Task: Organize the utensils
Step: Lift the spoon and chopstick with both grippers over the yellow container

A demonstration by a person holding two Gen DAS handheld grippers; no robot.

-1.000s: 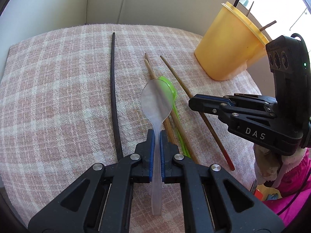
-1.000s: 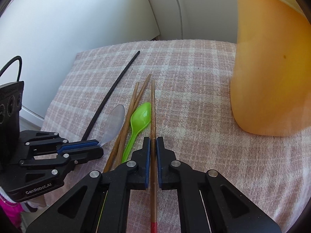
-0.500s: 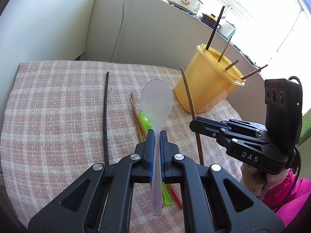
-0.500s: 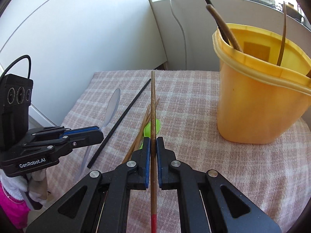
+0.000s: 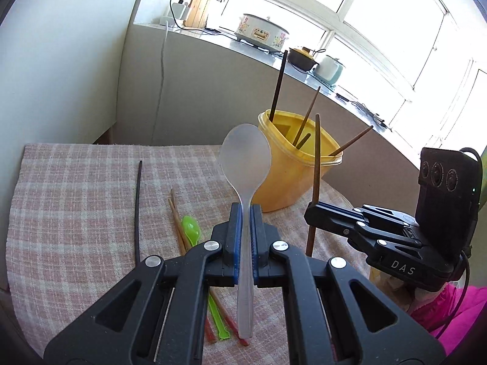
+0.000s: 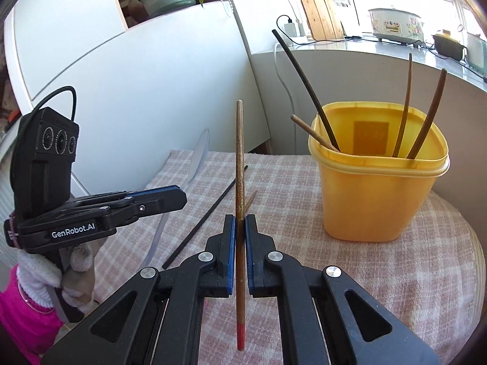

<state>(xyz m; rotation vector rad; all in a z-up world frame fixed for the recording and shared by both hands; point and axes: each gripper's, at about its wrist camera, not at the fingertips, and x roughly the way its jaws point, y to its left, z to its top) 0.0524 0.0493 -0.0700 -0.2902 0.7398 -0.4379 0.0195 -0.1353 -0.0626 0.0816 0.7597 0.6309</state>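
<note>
My left gripper (image 5: 246, 213) is shut on the handle of a translucent white spoon (image 5: 245, 158), held above the checked cloth with its bowl pointing up and away. My right gripper (image 6: 239, 223) is shut on a brown chopstick (image 6: 239, 158) with a red end, also lifted. The yellow tub (image 6: 376, 188) stands ahead at the right and holds several sticks. In the left wrist view the tub (image 5: 292, 179) sits behind the spoon, and the right gripper (image 5: 313, 211) is at the right. On the cloth lie a green spoon (image 5: 191, 228), two brown chopsticks (image 5: 176, 216) and a black chopstick (image 5: 138, 210).
The table is covered with a pink checked cloth (image 6: 365, 273) whose rounded edge falls off at the right. A white wall and cabinet (image 6: 137, 97) stand behind it. A counter (image 5: 274, 54) with cookers runs along the window. A person's pink sleeve (image 6: 21, 310) is at lower left.
Both grippers have risen off the cloth with the white spoon and the brown chopstick and tipped up, so the tub's open top and the window counter now show.
</note>
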